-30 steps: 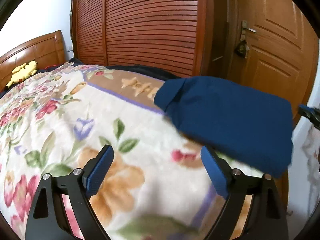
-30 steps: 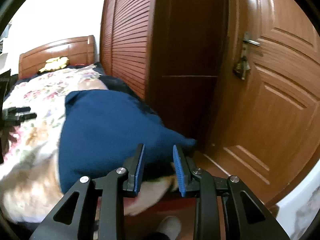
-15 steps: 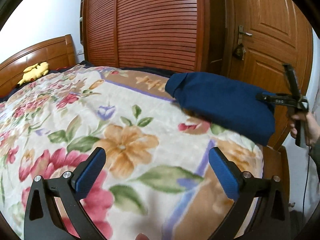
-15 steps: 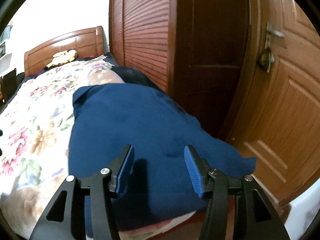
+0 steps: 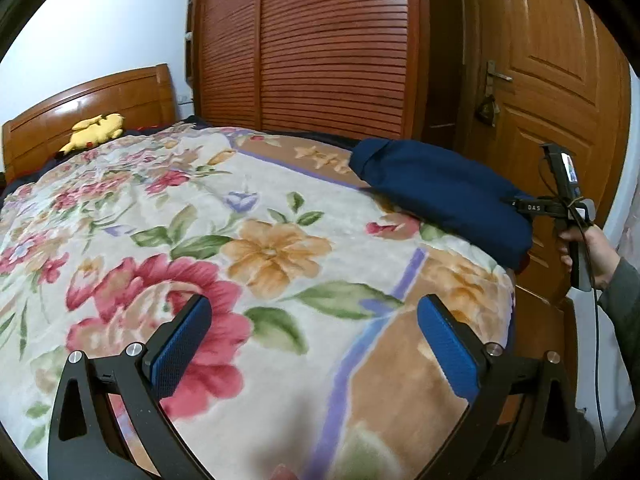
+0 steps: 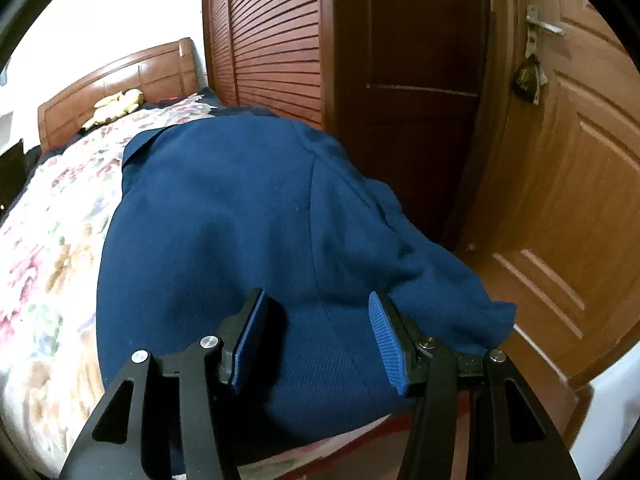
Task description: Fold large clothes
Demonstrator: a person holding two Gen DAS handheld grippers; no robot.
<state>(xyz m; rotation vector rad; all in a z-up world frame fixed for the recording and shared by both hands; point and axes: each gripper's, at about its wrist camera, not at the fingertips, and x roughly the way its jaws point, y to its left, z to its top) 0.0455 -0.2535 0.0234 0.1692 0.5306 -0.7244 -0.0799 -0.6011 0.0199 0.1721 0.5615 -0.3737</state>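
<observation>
A dark blue garment point(image 5: 444, 192) lies folded in a flat bundle at the far right corner of the bed, near the foot edge. It fills the middle of the right wrist view point(image 6: 256, 232), with one loose corner hanging toward the door. My right gripper point(image 6: 318, 332) is open and hovers just over the garment's near edge, holding nothing; it also shows in the left wrist view point(image 5: 560, 204), held by a hand. My left gripper point(image 5: 312, 340) is wide open and empty above the floral blanket point(image 5: 260, 252), well short of the garment.
A slatted wooden wardrobe point(image 5: 332, 48) and a wooden door point(image 5: 552, 92) stand close behind the bed's foot. The wooden headboard point(image 5: 88, 100) and a yellow plush toy point(image 5: 96, 128) are at the far left. The bed edge drops off right of the garment.
My right gripper has opened, let go of the garment and drawn back over its near edge. My left gripper has pulled back across the blanket, away from the garment.
</observation>
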